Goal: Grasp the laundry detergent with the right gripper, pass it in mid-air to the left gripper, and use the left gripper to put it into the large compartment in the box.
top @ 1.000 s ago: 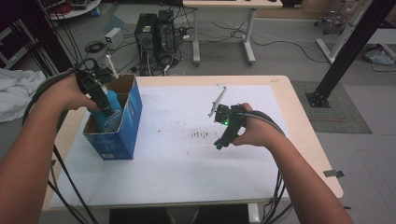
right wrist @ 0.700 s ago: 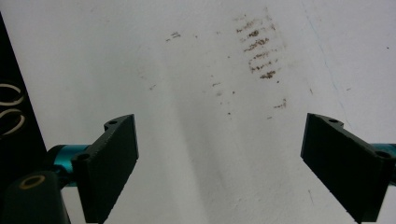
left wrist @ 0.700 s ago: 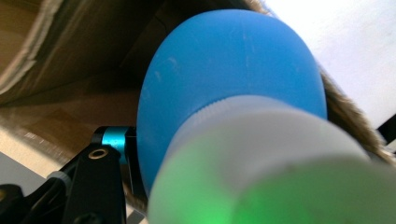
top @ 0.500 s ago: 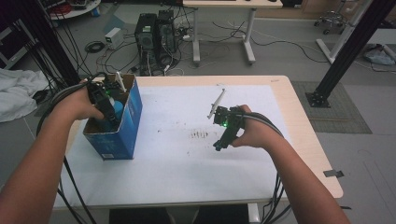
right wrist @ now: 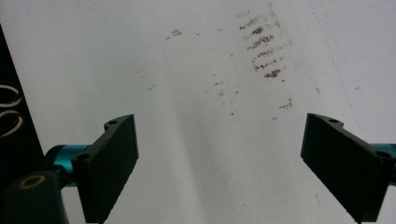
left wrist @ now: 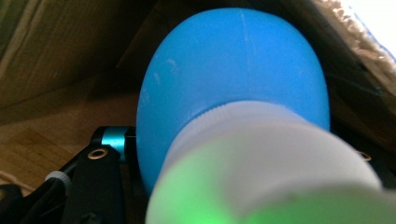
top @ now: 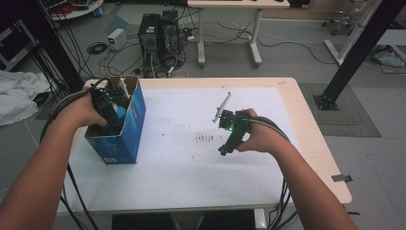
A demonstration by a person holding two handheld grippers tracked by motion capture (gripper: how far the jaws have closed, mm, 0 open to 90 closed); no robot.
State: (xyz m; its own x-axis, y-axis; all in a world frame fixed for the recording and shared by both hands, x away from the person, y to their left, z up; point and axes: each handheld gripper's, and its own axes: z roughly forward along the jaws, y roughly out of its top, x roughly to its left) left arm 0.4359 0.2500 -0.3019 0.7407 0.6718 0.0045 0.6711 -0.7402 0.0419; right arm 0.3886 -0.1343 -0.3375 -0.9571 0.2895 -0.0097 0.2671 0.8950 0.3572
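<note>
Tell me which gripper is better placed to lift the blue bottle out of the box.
Left. The left gripper is already down inside the blue box with the blue bottle right at its jaws; the right gripper hangs open over bare white table cover.

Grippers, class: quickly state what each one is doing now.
Left gripper: in blue cardboard box at round blue bottle; grip cannot be told.
Right gripper: open, empty.
</note>
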